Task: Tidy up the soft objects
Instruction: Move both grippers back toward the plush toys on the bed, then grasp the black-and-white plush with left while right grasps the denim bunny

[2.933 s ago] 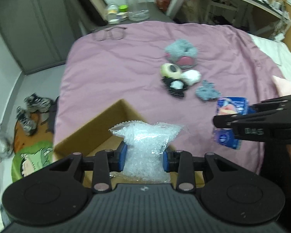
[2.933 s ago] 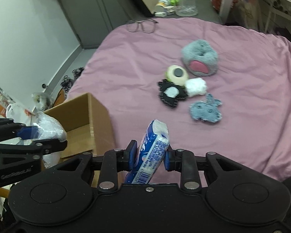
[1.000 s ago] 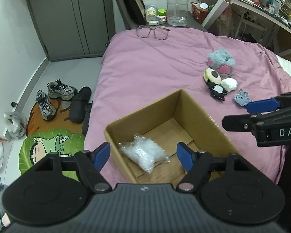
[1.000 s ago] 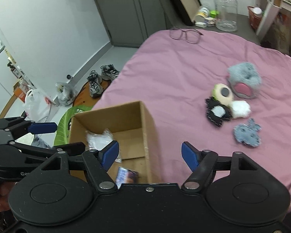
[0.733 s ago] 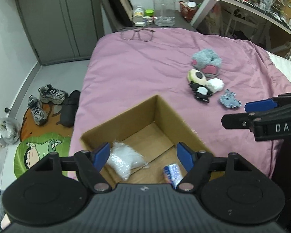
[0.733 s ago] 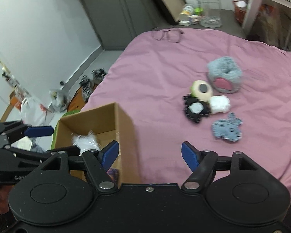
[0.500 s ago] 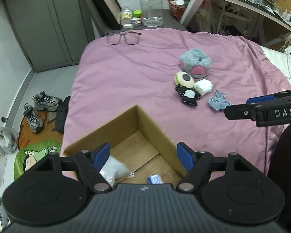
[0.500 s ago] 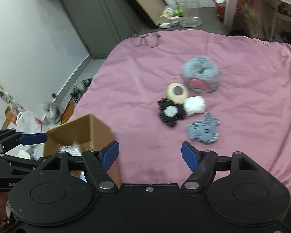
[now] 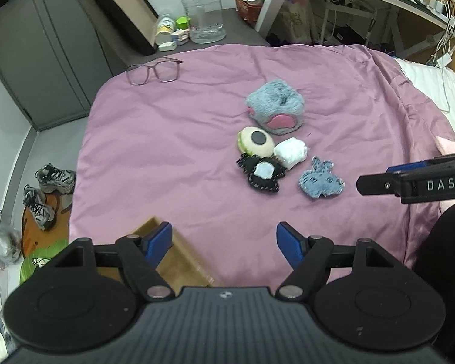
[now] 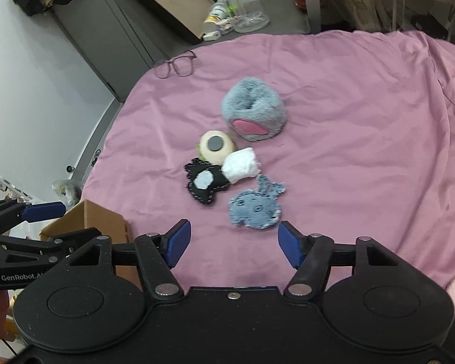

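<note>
Several soft toys lie bunched on the purple bedspread [image 9: 173, 163]: a fluffy grey paw cushion [image 9: 275, 106] [image 10: 253, 109], a cream round plush [image 9: 255, 141] [image 10: 217, 146], a white roll [image 9: 290, 152] [image 10: 241, 166], a black felt plush [image 9: 261, 172] [image 10: 204, 184] and a flat blue felt creature [image 9: 321, 179] [image 10: 255, 205]. My left gripper [image 9: 224, 242] hangs open and empty over the bed's near edge. My right gripper [image 10: 234, 244] hovers just short of the blue felt creature; its jaws are closing with nothing between them. The cardboard box [image 9: 179, 257] [image 10: 89, 221] shows only a corner.
Eyeglasses [image 9: 153, 71] [image 10: 175, 64] lie at the bed's far left corner. Behind the bed stand a clear jug [image 9: 203, 18], small bottles and a desk. Sneakers [image 9: 44, 192] and a green mat are on the floor at left. A white sheet [image 9: 433, 88] borders the spread at right.
Both grippers moved away from the box toward the toys, which now look larger and nearer. The box has slid almost out of both views. The right jaws have narrowed a little.
</note>
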